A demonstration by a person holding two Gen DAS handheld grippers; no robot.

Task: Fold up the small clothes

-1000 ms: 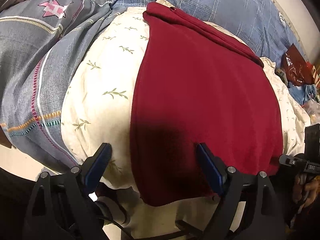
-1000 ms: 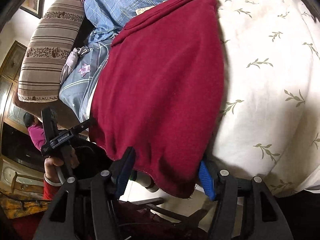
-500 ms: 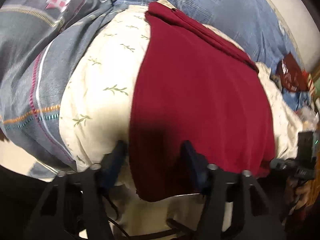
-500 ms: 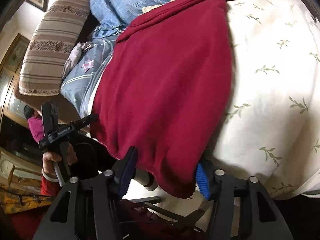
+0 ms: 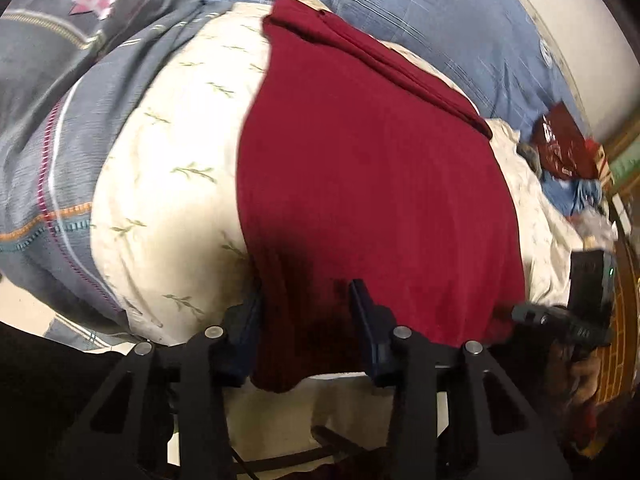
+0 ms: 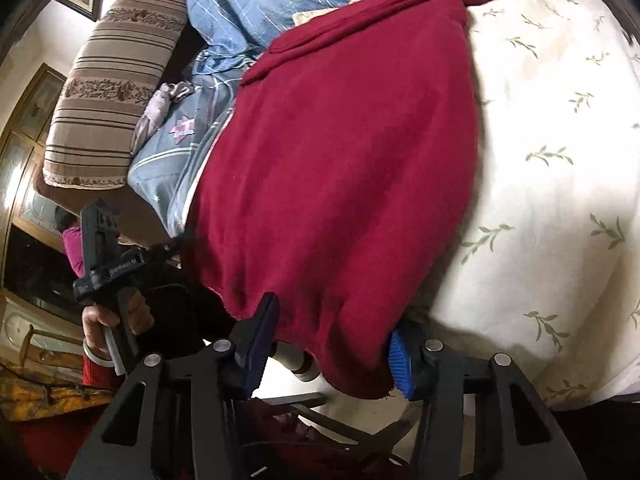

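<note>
A dark red garment lies spread flat on a cream leaf-print sheet, its near hem hanging over the bed edge. It also shows in the right wrist view. My left gripper is open, its jaws straddling the near left corner of the hem. My right gripper is open, its jaws straddling the near right corner of the hem; the cloth hides most of its right pad. Each gripper shows in the other's view, the right and the left.
A grey patterned quilt lies left of the sheet and a blue checked cover behind it. A striped brown cushion stands at the far left. Dark red and blue clutter sits at the far right of the bed.
My left gripper has moved right and forward onto the hem corner and its jaws have narrowed around it. My right gripper has pushed slightly further onto its corner.
</note>
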